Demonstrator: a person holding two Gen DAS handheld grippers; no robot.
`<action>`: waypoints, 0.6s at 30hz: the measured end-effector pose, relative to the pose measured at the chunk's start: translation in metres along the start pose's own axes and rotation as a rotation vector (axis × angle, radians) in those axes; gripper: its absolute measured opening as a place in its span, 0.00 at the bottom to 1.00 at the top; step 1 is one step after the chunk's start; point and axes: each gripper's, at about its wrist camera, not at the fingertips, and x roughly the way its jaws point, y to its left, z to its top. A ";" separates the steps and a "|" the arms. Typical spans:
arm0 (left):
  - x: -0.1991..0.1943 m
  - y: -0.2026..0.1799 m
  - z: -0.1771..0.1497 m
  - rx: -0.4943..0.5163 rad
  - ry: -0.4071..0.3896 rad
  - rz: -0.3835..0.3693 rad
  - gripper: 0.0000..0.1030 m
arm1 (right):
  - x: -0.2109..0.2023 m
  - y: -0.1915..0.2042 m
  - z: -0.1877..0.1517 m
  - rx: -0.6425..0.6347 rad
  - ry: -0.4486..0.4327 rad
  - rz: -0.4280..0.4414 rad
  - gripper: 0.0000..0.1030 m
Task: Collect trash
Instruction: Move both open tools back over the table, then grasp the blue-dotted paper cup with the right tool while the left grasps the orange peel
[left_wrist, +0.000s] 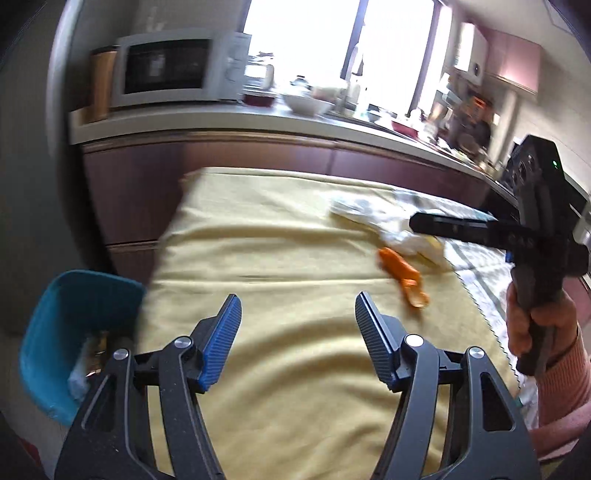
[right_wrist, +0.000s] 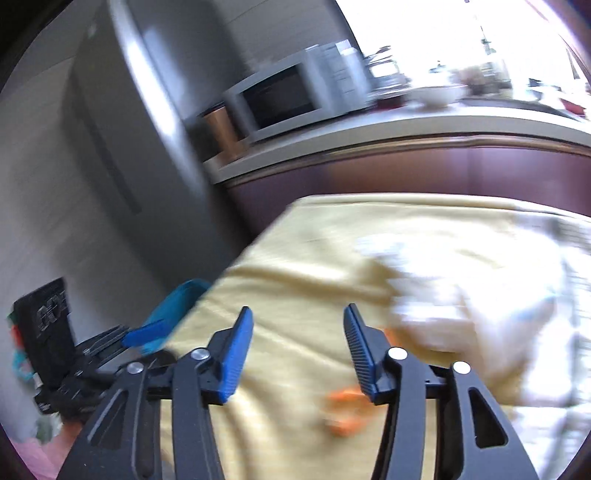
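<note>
An orange peel-like scrap (left_wrist: 404, 277) lies on the yellow tablecloth (left_wrist: 277, 258), right of centre. Crumpled white wrappers (left_wrist: 391, 225) lie just behind it. A teal trash bin (left_wrist: 70, 332) with some trash inside stands at the table's left edge. My left gripper (left_wrist: 297, 317) is open and empty above the cloth near the bin. My right gripper (right_wrist: 299, 332) is open and empty, hovering over the orange scrap (right_wrist: 343, 410), blurred, with the white wrappers (right_wrist: 461, 295) to its right. The right gripper's body (left_wrist: 535, 229) shows in the left wrist view over the wrappers.
A kitchen counter (left_wrist: 258, 122) with a microwave (left_wrist: 173, 68), a bowl (left_wrist: 306, 103) and dishes runs behind the table. A grey fridge (right_wrist: 122, 147) stands to the left. A patterned white cloth (left_wrist: 480, 269) covers the table's right side.
</note>
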 end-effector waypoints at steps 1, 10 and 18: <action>0.006 -0.009 0.001 0.014 0.009 -0.015 0.62 | -0.006 -0.009 -0.001 0.010 -0.015 -0.040 0.56; 0.048 -0.076 -0.001 0.104 0.082 -0.114 0.63 | -0.024 -0.089 -0.007 0.073 -0.043 -0.303 0.79; 0.077 -0.102 0.004 0.141 0.133 -0.130 0.63 | 0.005 -0.101 -0.002 -0.021 0.025 -0.394 0.84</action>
